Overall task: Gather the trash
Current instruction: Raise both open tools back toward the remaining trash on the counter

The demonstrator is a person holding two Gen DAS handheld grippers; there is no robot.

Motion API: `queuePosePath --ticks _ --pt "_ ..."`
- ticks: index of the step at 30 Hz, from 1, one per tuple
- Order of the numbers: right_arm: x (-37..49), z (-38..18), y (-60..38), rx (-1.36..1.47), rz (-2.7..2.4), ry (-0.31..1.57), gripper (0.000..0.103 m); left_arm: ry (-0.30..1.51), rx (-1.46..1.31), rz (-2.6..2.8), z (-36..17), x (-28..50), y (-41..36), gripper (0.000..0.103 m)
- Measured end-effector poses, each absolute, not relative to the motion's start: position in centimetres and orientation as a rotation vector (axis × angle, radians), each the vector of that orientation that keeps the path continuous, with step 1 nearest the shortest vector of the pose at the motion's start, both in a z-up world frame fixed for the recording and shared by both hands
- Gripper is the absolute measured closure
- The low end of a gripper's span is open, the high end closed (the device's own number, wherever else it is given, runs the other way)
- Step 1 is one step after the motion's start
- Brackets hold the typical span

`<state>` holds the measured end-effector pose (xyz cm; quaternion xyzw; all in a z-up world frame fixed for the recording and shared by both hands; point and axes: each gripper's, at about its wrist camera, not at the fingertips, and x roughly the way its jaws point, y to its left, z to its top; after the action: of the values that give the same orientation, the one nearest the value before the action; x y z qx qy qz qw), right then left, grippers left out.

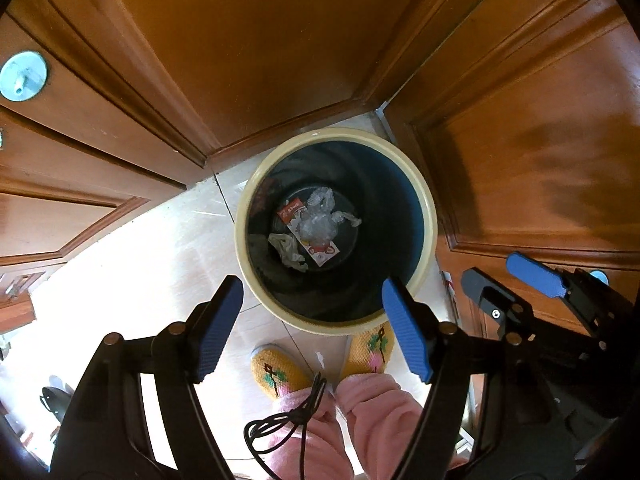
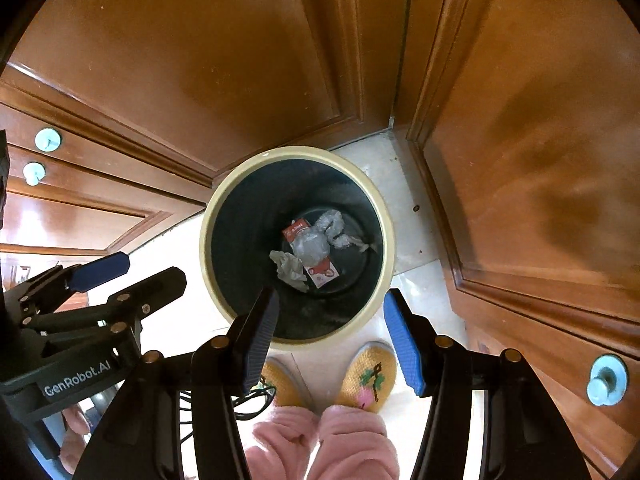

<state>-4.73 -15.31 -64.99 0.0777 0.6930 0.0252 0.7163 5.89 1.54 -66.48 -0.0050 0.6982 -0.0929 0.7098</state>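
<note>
A round bin with a cream rim (image 1: 430,216) and a dark inside stands on the floor in a corner of wooden doors. At its bottom lie a red-and-white carton (image 1: 320,250), a ball of clear plastic wrap (image 1: 318,224) and a crumpled white paper (image 1: 286,252). My left gripper (image 1: 312,292) points down over the bin's near rim, open, with nothing between its blue pads. My right gripper (image 2: 331,298) hangs beside it over the same rim (image 2: 206,248), also open and holding nothing. Each gripper shows in the other's view: right gripper (image 1: 492,268), left gripper (image 2: 152,267).
Brown wooden cupboard doors (image 1: 248,40) close in behind and on both sides, with pale blue knobs (image 1: 23,76). A person's yellow slippers (image 1: 276,374) and pink trouser legs (image 1: 372,412) stand just in front of the bin. A black cable (image 1: 288,420) dangles below. The floor is pale tile (image 1: 132,264).
</note>
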Motion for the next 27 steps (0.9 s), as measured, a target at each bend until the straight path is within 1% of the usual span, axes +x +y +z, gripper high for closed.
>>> queuePosePath --ticks 5,12,17,18,27 --pt "-5.2 -62.4 -15.6 0.185 0.038 1.539 0.047 1.554 -0.012 -0.199 -64.1 5.6 1.1 0.033" --pt "-5.8 -55.2 -16.1 0.182 0.022 1.515 0.047 1.536 -0.002 -0.198 -56.7 5.0 0.5 0.033" --pt "-6.3 -47.7 -16.1 0.189 0.015 1.474 0.047 1.488 0.028 -0.226 -48.7 4.2 0.3 0.033" --pt "-6.4 -46.2 -16.0 0.190 0.014 1.464 0.047 1.470 0.036 -0.235 -46.4 4.0 0.4 0.033" --pt "-7.5 -29.7 -13.9 0.194 0.012 1.306 0.047 1.294 0.093 -0.306 -30.0 2.2 1.6 0.033"
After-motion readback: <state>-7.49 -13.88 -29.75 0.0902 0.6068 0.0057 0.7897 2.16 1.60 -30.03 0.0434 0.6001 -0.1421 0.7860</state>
